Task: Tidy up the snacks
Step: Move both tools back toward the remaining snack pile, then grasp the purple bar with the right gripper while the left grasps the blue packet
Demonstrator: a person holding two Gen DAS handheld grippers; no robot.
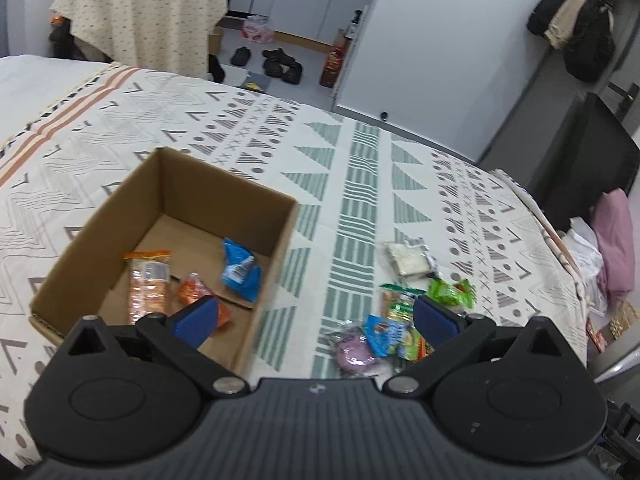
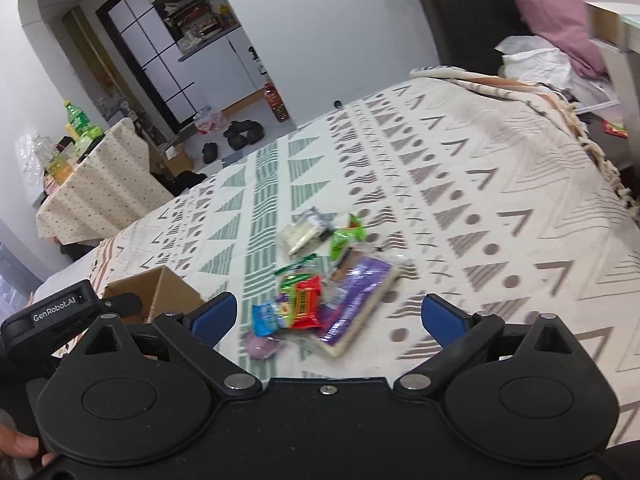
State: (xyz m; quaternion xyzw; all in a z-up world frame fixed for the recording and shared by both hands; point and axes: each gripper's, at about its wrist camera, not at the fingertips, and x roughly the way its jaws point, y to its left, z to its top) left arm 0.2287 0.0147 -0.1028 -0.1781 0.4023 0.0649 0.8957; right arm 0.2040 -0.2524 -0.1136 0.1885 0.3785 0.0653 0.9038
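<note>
Patterned cream bedspread (image 1: 360,168) lies under everything. On it sits an open brown cardboard box (image 1: 224,188) holding a long orange biscuit pack (image 1: 148,280), a blue packet (image 1: 240,270) and a small orange packet (image 1: 194,290). Beside the box (well apart from it) lies a loose heap of snack packets (image 2: 320,280). My left gripper (image 1: 316,316) and my right gripper (image 2: 328,318) both gape wide, holding nothing.

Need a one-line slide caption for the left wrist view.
Open left tool above a cardboard box holding three snack packets, more snacks piled on the patterned bedspread beside it.
</note>
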